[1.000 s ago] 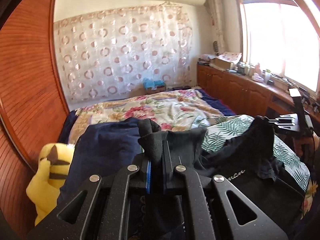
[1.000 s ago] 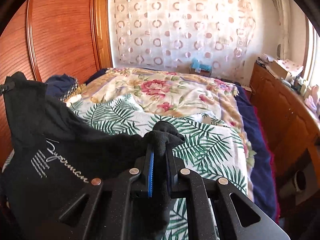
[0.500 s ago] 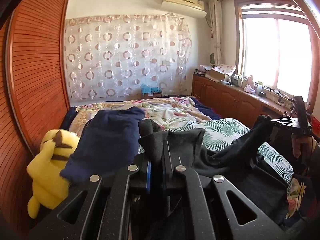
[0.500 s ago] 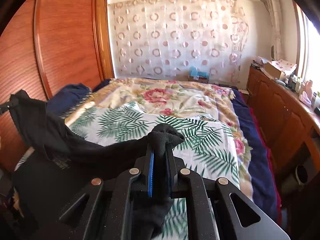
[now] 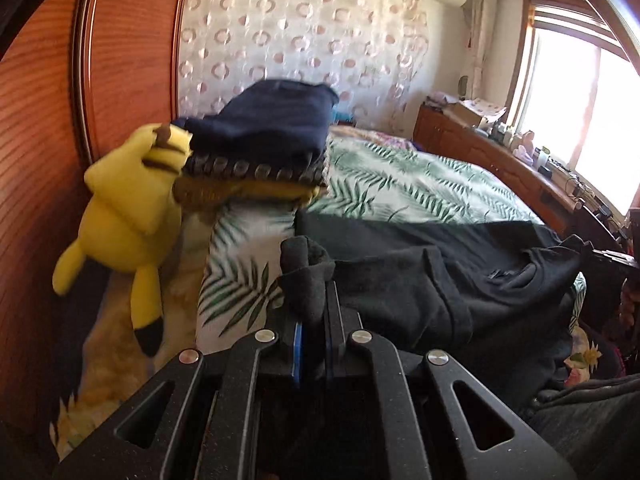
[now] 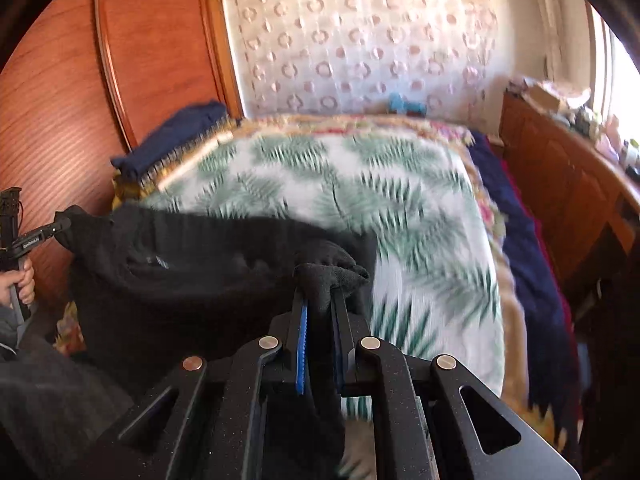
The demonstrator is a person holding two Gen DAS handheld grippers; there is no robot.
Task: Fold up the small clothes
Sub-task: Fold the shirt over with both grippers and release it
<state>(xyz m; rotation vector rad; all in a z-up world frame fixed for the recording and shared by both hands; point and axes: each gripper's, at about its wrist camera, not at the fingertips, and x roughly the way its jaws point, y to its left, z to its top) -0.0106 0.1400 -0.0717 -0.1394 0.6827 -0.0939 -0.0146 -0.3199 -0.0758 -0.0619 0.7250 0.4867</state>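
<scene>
Left gripper (image 5: 314,312) and right gripper (image 6: 322,300) each pinch the black cotton T-shirt (image 5: 440,276) ahead, spread but unfolded; every fold remains

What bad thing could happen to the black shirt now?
The black shirt is pinched only by small bunches in the left hand-held gripper and right hand-held gripper, so a corner might slip out. It also sags in the middle, so it may land wrinkled on the leaf-print sheet.
</scene>
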